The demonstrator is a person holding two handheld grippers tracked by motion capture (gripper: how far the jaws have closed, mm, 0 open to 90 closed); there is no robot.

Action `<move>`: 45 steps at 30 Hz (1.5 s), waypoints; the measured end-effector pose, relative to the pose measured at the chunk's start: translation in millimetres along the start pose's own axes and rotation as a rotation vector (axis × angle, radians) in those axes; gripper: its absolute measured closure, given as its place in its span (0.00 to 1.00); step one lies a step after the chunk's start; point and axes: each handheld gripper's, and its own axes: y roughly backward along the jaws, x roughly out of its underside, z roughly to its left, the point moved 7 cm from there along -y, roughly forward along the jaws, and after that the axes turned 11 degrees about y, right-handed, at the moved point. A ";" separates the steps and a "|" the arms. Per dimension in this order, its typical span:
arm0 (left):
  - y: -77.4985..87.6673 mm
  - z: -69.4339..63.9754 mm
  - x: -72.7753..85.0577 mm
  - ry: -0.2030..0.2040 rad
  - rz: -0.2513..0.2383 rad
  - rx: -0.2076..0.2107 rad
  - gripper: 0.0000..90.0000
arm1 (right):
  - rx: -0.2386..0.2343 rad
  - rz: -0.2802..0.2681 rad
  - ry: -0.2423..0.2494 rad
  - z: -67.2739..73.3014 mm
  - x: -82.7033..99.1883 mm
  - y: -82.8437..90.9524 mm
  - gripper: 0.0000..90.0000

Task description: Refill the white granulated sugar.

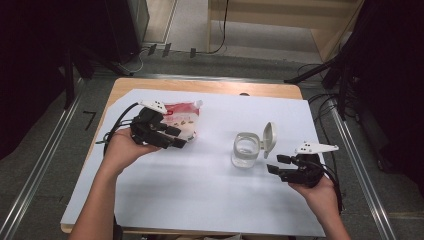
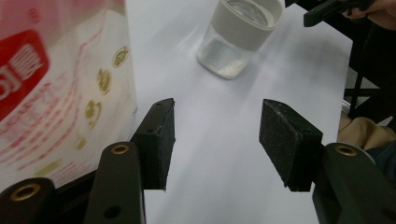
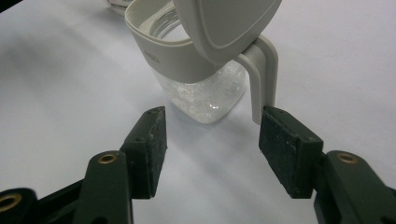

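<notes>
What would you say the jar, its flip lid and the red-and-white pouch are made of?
Jar: clear and glossy, so glass or hard plastic. Flip lid: matte, opaque off-white, probably moulded plastic. Pouch: printed film, likely plastic, with a soft sheen.

Clear glossy jar (image 1: 246,150), matt grey plastic lid (image 1: 269,137); shiny plastic bag (image 1: 181,120); smooth white sheet (image 1: 210,190); rough black pads (image 2: 159,140).

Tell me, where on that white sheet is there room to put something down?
The near half of the white sheet, between the two forearms, is bare. So is the far right corner behind the jar. It is crowded at the far left, around the pouch and left gripper.
</notes>
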 end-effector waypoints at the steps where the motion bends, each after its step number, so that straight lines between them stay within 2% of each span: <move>1: 1.7 1.7 0.9 -0.003 0.003 0.002 0.52 | -0.001 -0.002 -0.001 -0.3 0.1 0.1 0.47; 2: 4.3 4.0 1.9 -0.002 0.002 -0.014 0.52 | 0.000 -0.001 -0.006 -0.5 0.2 0.3 0.47; 12: 25.3 23.2 11.4 0.050 -0.032 -0.044 0.52 | -0.001 0.004 -0.004 -0.6 0.6 -1.2 0.47; 17: 30.2 33.1 18.6 0.067 -0.044 -0.062 0.52 | -0.002 0.008 -0.005 0.4 0.9 -2.3 0.47; 19: 33.0 39.8 22.7 0.093 -0.044 -0.071 0.52 | -0.002 0.008 -0.004 0.4 0.9 -2.3 0.47; 24: 39.5 50.4 25.7 0.116 -0.065 -0.082 0.52 | -0.005 0.012 -0.003 0.6 1.4 -3.8 0.47; 30: 36.5 62.9 22.6 0.138 -0.079 -0.106 0.50 | -0.010 0.023 0.005 3.0 2.8 -5.5 0.48; 36: 26.0 69.9 12.6 0.130 -0.082 -0.104 0.49 | -0.010 0.026 0.004 5.4 4.8 -4.5 0.48; 40: 19.1 70.3 4.3 0.134 -0.094 -0.083 0.50 | -0.011 0.030 0.005 7.6 6.8 -4.2 0.48; 45: 11.1 71.2 -3.5 0.130 -0.100 -0.093 0.52 | -0.009 0.032 0.013 10.8 7.8 -4.6 0.48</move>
